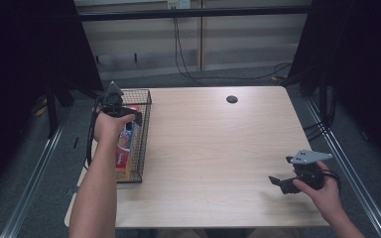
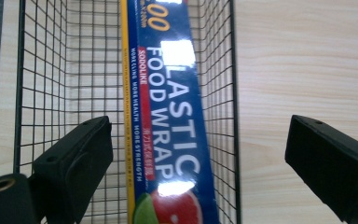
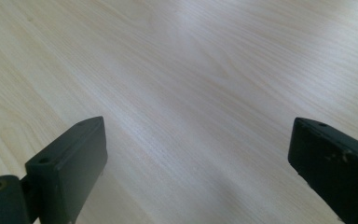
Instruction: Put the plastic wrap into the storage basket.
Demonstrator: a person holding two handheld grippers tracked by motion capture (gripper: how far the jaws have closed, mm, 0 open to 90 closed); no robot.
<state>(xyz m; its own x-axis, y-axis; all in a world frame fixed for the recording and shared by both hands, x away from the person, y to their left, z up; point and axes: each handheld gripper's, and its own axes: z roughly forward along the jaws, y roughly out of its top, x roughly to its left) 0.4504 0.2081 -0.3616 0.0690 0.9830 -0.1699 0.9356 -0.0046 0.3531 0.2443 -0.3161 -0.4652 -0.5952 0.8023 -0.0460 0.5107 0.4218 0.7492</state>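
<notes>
Left gripper [image 2: 196,154] hangs over the wire basket [image 1: 145,101] at the table's left edge, jaws spread wide w/ nothing between them; one jaw sits above the basket interior, the other outside past the right mesh wall. Plastic wrap box [image 2: 168,116] lies flat along the basket floor, lengthwise near-to-far, close to that right wall. Right gripper [image 1: 277,181] rests low over bare table [image 1: 213,148] near the right front corner, jaws also wide apart, empty. Risk, as I judge it: if the left gripper drops straight down as aligned, the outer jaw straddles the mesh and snags the rim instead of the box; box sits tight to the wall, so little room for a jaw there, and it could skid or tip the basket. Count: 2 grippers, 1 basket, 1 box, 1 table.
</notes>
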